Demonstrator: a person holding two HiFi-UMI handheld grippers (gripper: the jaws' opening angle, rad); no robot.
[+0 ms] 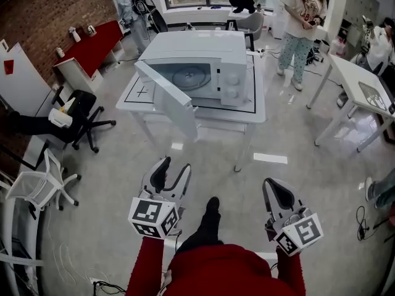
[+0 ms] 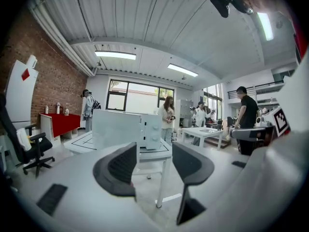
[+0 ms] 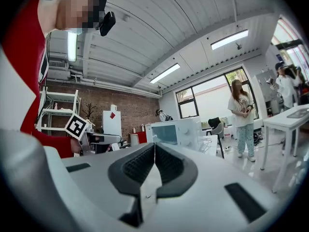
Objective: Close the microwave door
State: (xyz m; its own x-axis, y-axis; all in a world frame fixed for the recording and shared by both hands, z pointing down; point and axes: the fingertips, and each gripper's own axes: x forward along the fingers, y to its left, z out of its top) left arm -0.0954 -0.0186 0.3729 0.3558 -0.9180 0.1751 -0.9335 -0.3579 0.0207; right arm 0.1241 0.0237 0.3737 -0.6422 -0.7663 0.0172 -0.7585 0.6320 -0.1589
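Standing swung open at upper centre on the table [image 1: 258,98], the stiff, light, hinged door [image 1: 170,100] of the microwave [image 1: 203,48] runs diagonally, its free edge toward the lower frame, and is likely best pushed near that edge, while the left gripper [image 1: 173,169] has jaws wide and empty and the right gripper [image 1: 275,192] has jaws pressed together, empty.

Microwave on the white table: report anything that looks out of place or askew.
Its door stands wide open, swung out past the front edge of the table. The microwave itself sits inside the black outline marked on the table. Nothing looks spilled or damaged.
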